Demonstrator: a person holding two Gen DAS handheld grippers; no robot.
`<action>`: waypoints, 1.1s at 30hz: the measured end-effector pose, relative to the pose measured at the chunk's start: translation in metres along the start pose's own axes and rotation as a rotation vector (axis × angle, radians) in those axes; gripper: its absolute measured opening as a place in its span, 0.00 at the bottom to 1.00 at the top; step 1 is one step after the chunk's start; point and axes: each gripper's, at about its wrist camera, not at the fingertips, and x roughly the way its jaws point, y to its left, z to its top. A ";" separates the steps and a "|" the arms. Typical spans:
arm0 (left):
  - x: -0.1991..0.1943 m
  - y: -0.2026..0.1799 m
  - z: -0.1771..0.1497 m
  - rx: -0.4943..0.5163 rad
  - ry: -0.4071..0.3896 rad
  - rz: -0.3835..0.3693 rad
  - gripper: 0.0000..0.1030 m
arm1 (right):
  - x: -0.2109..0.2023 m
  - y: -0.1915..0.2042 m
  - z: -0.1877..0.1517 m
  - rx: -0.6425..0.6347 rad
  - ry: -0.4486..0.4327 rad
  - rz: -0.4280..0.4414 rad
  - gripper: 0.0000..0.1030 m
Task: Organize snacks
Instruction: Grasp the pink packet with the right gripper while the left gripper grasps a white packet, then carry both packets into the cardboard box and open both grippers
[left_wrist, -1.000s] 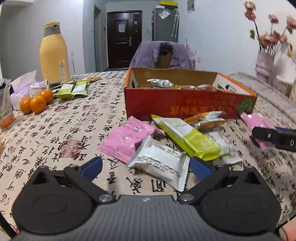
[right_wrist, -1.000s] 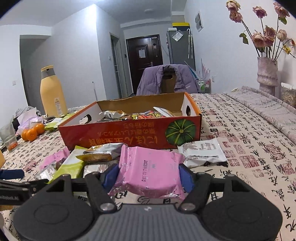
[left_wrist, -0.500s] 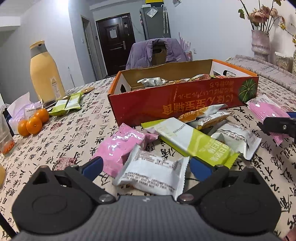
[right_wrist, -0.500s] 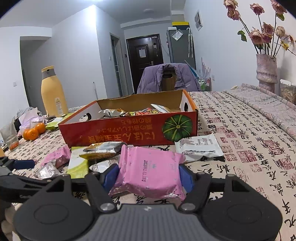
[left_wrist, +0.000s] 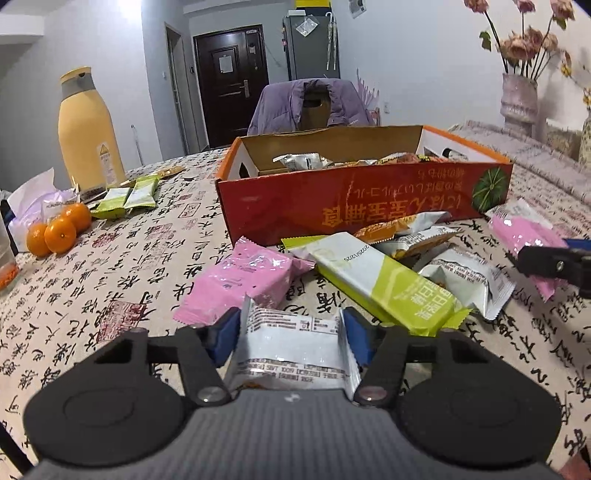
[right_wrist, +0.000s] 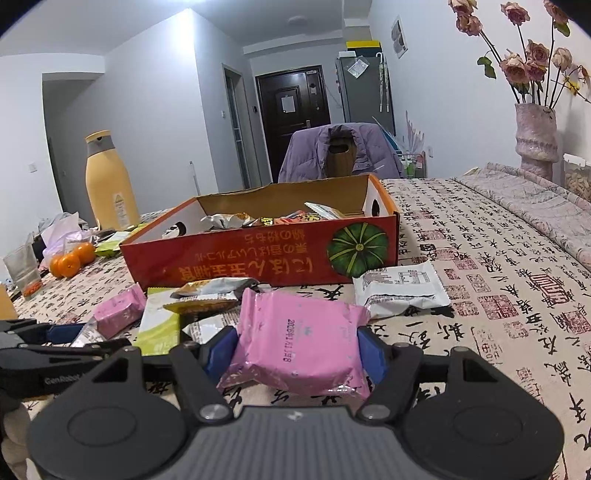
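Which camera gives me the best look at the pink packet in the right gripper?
The right wrist view: the pink packet fills the middle between the right gripper pads, date stamp readable. The left wrist view shows only part of it at the far right edge, behind that gripper's black finger.

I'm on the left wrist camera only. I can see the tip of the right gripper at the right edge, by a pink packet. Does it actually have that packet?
Observer: Yes. In the right wrist view, the right gripper has the pink packet between its blue pads, and both pads press on its sides.
Operator: What's just beyond it?
Observer: A white packet lies flat on the tablecloth, printed side up, in front of the pumpkin corner of the red box.
Operator: Any marking on the pink one?
Observer: A printed date runs across its top face.
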 end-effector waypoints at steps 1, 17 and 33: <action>-0.002 0.001 0.000 -0.003 -0.003 0.000 0.53 | 0.000 0.000 0.000 0.000 0.001 0.001 0.67; -0.039 0.002 0.008 -0.022 -0.099 -0.013 0.51 | -0.005 0.002 0.002 -0.004 -0.011 0.008 0.67; -0.039 -0.002 0.061 -0.060 -0.224 -0.025 0.51 | -0.005 0.012 0.042 -0.099 -0.110 -0.002 0.67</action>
